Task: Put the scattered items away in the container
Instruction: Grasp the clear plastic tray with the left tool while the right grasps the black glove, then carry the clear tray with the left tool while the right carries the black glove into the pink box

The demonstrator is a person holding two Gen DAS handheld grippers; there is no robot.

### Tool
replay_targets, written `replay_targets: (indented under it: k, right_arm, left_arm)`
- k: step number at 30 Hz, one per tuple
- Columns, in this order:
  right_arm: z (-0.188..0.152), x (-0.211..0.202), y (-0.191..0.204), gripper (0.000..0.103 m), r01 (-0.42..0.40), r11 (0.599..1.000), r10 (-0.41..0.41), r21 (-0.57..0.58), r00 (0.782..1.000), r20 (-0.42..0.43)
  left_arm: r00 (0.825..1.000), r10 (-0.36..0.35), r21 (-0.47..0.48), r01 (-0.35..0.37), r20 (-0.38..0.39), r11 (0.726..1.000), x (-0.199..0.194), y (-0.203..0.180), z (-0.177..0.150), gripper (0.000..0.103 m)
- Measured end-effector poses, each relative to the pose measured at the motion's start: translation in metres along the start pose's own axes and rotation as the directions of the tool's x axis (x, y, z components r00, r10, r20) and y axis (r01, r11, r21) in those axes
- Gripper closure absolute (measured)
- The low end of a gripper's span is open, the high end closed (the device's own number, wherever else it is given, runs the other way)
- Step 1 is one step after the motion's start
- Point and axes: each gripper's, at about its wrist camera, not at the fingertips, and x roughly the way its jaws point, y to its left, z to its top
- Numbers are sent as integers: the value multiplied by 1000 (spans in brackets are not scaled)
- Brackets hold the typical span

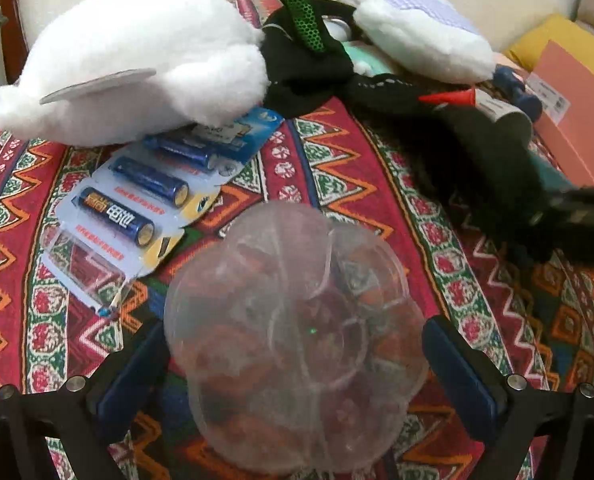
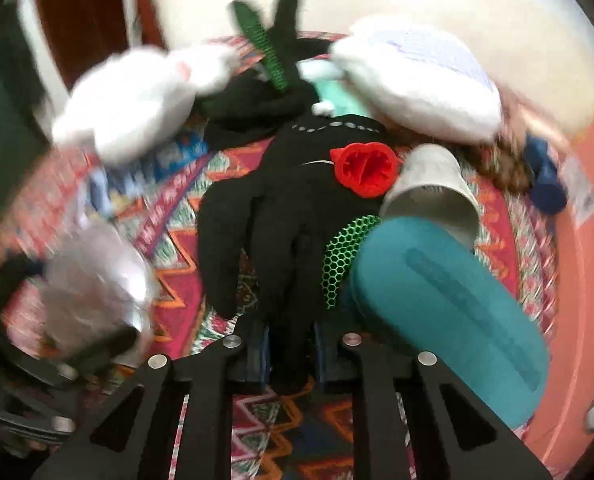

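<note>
Plainly, everything sits on a woven cloth (image 1: 329,152) of red, green and orange zigzags, and the clear plastic lid (image 1: 293,344) serves as the landmark: thin, glossy, see-through, with rounded lobes like a flower. In the left wrist view the left gripper (image 1: 293,364) has its dark blue fingers (image 1: 461,376) spread wide, one on each side of the lid and apart from its rim. Just left of the lid and beyond it lies a blister card of blue batteries (image 1: 137,204), stiff card under moulded clear plastic, its far end tucked beneath a fluffy white plush toy (image 1: 137,60). Beyond the lid to the right lie black knitted fabric, a second white plush (image 1: 417,32) with a pale lilac checked patch, and a red cone-shaped cap (image 1: 449,98).

The right wrist view, blurred toward its edges, shows what the other does not: a black knit glove (image 2: 281,232) lying flat right of the lid (image 2: 97,280), palm patch of green honeycomb mesh. The right gripper (image 2: 289,354) has its fingers pressed together on the tip of one glove finger. Right of the glove rest a smooth teal oblong case (image 2: 449,312) and a grey paper cup (image 2: 433,188) on its side; the red cap (image 2: 365,168) shows its ribbed hollow.
</note>
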Motion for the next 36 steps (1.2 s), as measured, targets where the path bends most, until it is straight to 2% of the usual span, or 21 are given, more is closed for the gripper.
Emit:
replay_targets:
  k: [4,7,11,13,15,17,18,19,25,30,33,36]
  right_arm:
    - [1,-21,-9,86,-63,997,62,44,998,26]
    - [5,-26,-3,86,-92,995,90,37,995,32]
    - [1,-31,5,86,-104,994,104,13,994,27]
    - [-1,-29,6,86,-105,994,105,6,994,22]
    - [-1,-28,6,86,-103,995,103,-2,994,23]
    - [-1,-28,5,86,-105,994,105,0,994,27]
    - [-1,-29,4,86,-107,994,107,0,994,30]
    - [-1,-30,4,86,-107,994,107,-3,994,32]
    - [0,-36,3,86,-120,993,120,2,992,47]
    - [0,-57,6,87,-145,989,144,4,984,103]
    - [2,-86,12,87,-158,987,158,-15,970,185]
    - [3,-128,16,87,-175,984,178,-38,937,301]
  left_arm:
    - [1000,30,30,-30,-1,999,1,-10,-2,0]
    - [999,47,67,-46,-20,997,6,-22,-4,0]
    - [994,109,153,-111,21,982,13,-35,-6,0]
    - [996,89,120,-91,25,989,13,-31,-2,0]
    - [996,63,85,-68,58,994,9,-27,-1,16]
    - [995,40,90,-48,86,995,1,-26,0,63]
    - [996,14,84,-21,89,996,-1,-25,2,77]
    - [996,-12,72,5,89,997,-3,-24,3,85]
    - [983,-81,31,77,167,997,-29,-20,6,86]
    - [956,-110,60,98,270,993,-75,-29,17,86]
    - [941,-112,78,91,320,993,-103,-38,25,86]
    - [925,-131,67,114,357,991,-129,-47,38,86]
